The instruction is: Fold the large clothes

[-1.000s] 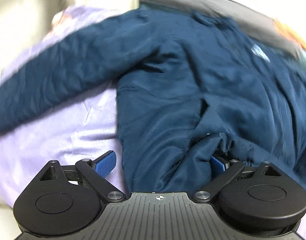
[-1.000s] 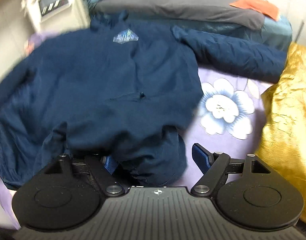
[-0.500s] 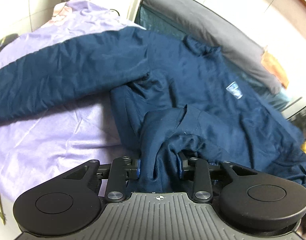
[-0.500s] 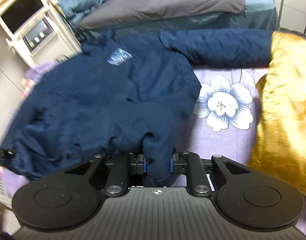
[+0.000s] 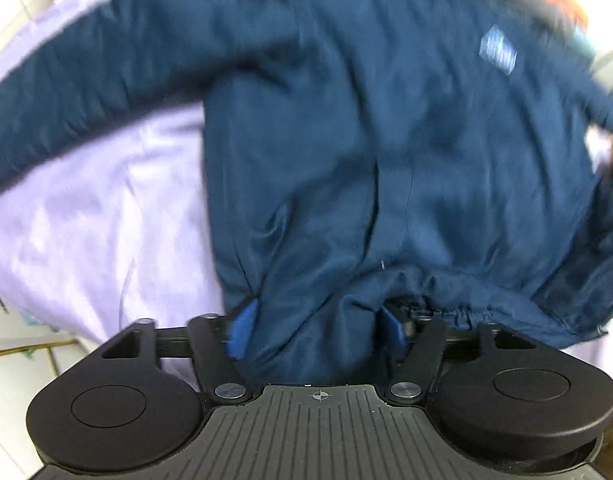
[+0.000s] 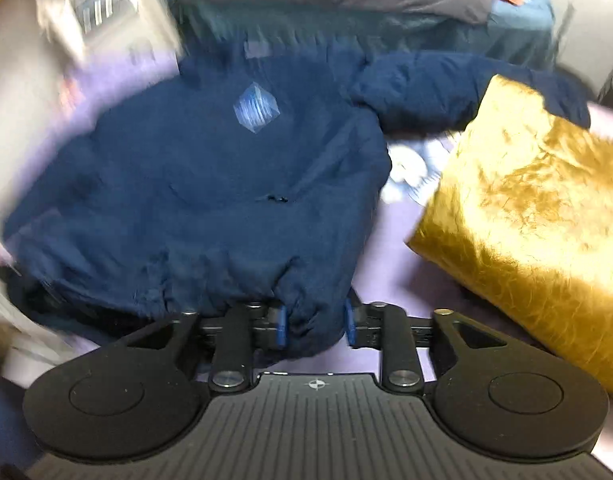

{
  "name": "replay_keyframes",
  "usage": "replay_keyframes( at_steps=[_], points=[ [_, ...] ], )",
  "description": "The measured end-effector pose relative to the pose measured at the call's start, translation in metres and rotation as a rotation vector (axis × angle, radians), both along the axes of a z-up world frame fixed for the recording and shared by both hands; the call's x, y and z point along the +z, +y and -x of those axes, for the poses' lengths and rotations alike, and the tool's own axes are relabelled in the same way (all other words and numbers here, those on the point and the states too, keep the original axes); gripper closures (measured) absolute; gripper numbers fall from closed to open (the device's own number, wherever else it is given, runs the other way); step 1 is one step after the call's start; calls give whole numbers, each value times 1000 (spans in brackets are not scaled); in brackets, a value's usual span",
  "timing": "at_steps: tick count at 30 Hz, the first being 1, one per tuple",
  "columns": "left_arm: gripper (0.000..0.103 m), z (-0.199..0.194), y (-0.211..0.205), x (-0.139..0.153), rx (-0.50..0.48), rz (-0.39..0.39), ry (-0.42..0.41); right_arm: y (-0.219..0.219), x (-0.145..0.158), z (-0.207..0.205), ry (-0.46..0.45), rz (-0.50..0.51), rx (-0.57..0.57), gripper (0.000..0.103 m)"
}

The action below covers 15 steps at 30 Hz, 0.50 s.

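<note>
Left wrist view: we see our left gripper [image 5: 316,330] with the navy jacket [image 5: 386,140] hem bunched between its parted blue pads [image 5: 242,332]; blur hides whether they clamp. The jacket lies on the lilac sheet [image 5: 106,220].

Right wrist view: our right gripper [image 6: 315,322], likewise unclear, straddles the hem beside a gold cushion [image 6: 526,216].
</note>
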<state>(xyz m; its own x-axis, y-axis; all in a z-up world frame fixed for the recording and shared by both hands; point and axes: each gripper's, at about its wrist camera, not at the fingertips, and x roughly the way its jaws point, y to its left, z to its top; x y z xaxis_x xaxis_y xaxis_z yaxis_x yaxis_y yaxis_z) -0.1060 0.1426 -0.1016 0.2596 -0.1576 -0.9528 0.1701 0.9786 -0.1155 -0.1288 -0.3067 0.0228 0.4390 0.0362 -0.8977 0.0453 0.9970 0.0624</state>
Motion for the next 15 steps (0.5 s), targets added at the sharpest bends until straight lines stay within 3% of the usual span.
replay_keyframes(
  at_steps=[2,3,4,5,7,11,13,15],
  points=[
    [0,10,1,-13,-54,-75,8,12,-35,-9,85,73,19,54],
    [0,17,7,-15,-57,-72,10,13,-54,-12,127,72,29,46],
    [0,23,16,-14,-47,-34,18,13,-71,-11,162,87,37,29],
    [0,29,28,-14,-25,11,39,9,-85,-8,205,116,40,23],
    [0,37,50,-15,32,62,86,2,-101,2,263,164,26,24],
    [0,44,78,5,112,176,53,-18,-97,20,308,175,3,9],
    [0,41,80,25,90,198,-9,-25,-83,22,289,168,-7,11],
    [0,32,80,42,35,206,-62,-31,-60,24,227,73,0,10]
  ],
)
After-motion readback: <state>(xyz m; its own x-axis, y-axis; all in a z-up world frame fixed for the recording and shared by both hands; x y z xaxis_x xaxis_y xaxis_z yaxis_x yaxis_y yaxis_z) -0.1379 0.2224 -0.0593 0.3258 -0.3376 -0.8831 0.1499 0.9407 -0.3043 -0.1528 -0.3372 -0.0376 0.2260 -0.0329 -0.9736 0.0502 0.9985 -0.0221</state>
